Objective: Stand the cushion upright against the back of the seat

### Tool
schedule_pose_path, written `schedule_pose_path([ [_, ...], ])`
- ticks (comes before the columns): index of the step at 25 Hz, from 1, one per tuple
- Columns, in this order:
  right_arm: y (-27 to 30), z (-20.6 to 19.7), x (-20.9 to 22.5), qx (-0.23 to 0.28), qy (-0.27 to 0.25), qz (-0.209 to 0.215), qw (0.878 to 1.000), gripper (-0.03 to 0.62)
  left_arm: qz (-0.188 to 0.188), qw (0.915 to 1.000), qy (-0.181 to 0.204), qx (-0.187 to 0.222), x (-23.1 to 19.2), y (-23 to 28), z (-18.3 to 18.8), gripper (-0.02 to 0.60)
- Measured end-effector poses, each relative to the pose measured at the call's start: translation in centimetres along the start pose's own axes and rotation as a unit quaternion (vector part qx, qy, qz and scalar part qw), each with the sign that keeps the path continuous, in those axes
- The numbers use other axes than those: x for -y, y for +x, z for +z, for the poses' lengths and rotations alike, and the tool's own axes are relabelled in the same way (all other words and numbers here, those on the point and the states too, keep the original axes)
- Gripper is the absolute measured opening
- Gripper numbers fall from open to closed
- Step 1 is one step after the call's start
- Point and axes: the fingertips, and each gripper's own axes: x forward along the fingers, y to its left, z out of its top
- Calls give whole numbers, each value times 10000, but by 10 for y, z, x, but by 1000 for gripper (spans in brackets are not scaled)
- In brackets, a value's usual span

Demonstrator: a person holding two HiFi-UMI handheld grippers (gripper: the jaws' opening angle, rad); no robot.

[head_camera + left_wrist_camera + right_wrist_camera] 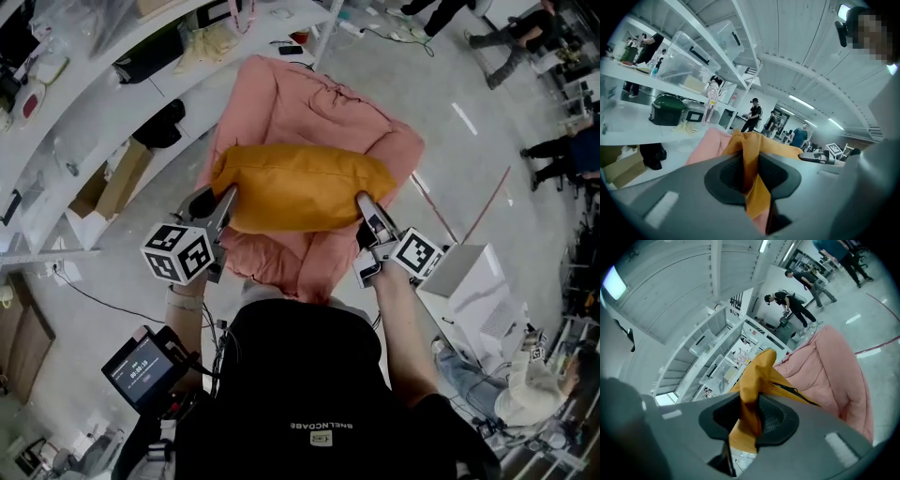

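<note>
On the left, our left gripper (225,199) is clamped on a bunched end of the plump mustard-yellow fabric cushion (300,186). The cushion stretches left to right across the near part of the pink quilted soft seat (314,98). On the right, our right gripper (366,204) pinches its other end.

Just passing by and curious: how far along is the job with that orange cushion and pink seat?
Done: the left gripper and right gripper each have an end of the orange cushion pinched in their jaws. In hand: it is held sideways over the pink seat. Left: standing it upright against the seat's back.
</note>
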Motion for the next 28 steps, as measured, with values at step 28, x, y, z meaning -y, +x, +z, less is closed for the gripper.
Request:
schedule_pose_path([
  [28, 73, 126, 19, 1108, -36, -996, 9888, 91, -1314, 9896, 529, -265, -58, 214, 131, 89],
])
